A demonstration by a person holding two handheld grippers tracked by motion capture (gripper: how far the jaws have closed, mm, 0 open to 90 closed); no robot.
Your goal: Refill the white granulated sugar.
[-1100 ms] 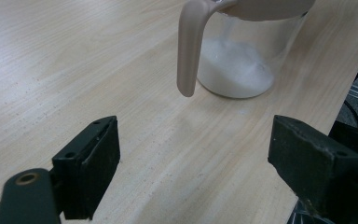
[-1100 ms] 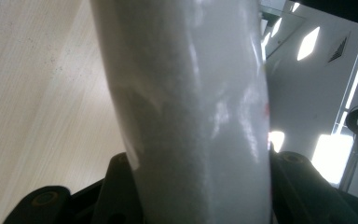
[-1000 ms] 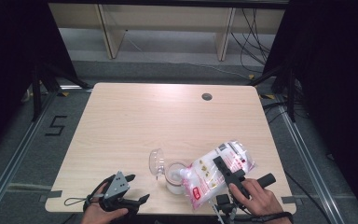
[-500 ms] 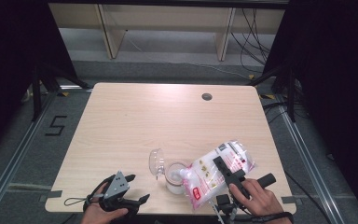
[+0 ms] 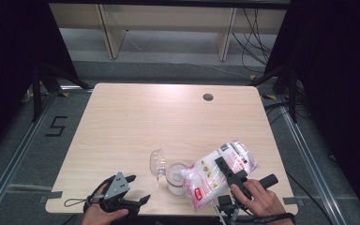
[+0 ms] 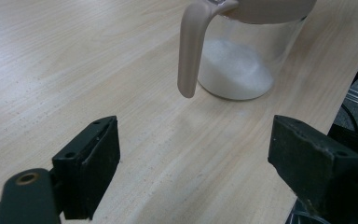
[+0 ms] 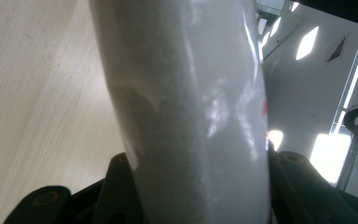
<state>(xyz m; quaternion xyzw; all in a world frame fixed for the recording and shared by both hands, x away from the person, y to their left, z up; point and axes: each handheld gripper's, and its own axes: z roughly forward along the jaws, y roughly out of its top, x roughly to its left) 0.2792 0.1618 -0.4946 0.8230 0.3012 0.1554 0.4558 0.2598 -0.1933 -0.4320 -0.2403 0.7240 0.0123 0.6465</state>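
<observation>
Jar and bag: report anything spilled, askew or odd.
Nothing is spilled. The bag, clamped in the right gripper, is tilted with its lower corner over the jar, which holds white grains. The jar's clear lid stands flipped open. The table around looks clean.

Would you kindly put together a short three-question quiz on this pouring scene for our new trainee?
1. True or false: the left gripper holds the jar's handle.
2. What is the right gripper clamped on?
3. The bag is tilted with its lower end at: A) the jar B) the table hole C) the floor

Key: 1. False; its fingers are open, short of the handle. 2. The bag of white grains. 3. A.
</observation>
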